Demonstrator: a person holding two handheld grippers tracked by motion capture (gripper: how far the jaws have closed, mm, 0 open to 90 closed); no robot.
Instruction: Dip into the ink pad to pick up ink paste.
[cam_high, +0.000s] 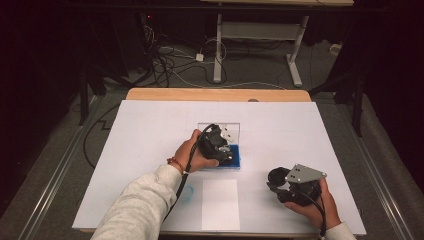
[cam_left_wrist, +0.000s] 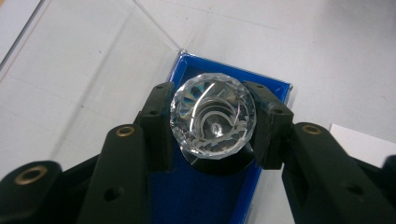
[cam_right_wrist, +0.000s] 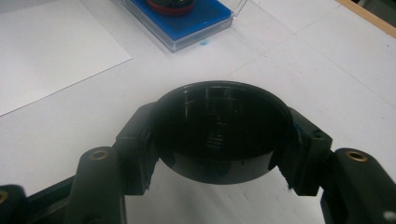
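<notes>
My left gripper (cam_left_wrist: 212, 123) is shut on a clear faceted crystal lens (cam_left_wrist: 212, 114), held just above a blue-lined box (cam_left_wrist: 205, 196). In the high view the left gripper (cam_high: 220, 146) sits over that blue box (cam_high: 235, 160) at the table's middle, and the hand and gripper hide the crystal. My right gripper (cam_right_wrist: 219, 140) is shut on a round black cap (cam_right_wrist: 218, 128), its hollow side facing the camera. In the high view the right gripper (cam_high: 281, 184) holds the black cap (cam_high: 276, 175) at the front right, apart from the box. A red-rimmed dark round part (cam_right_wrist: 170, 5) lies in the blue box (cam_right_wrist: 196, 21).
The box's clear lid (cam_high: 220, 128) stands open behind it. A white paper sheet (cam_high: 220, 204) lies near the front edge, a blue smudge (cam_high: 187, 194) to its left. The white board (cam_high: 150, 130) covers a wooden table (cam_high: 215, 94). Cables and a desk frame are on the floor beyond.
</notes>
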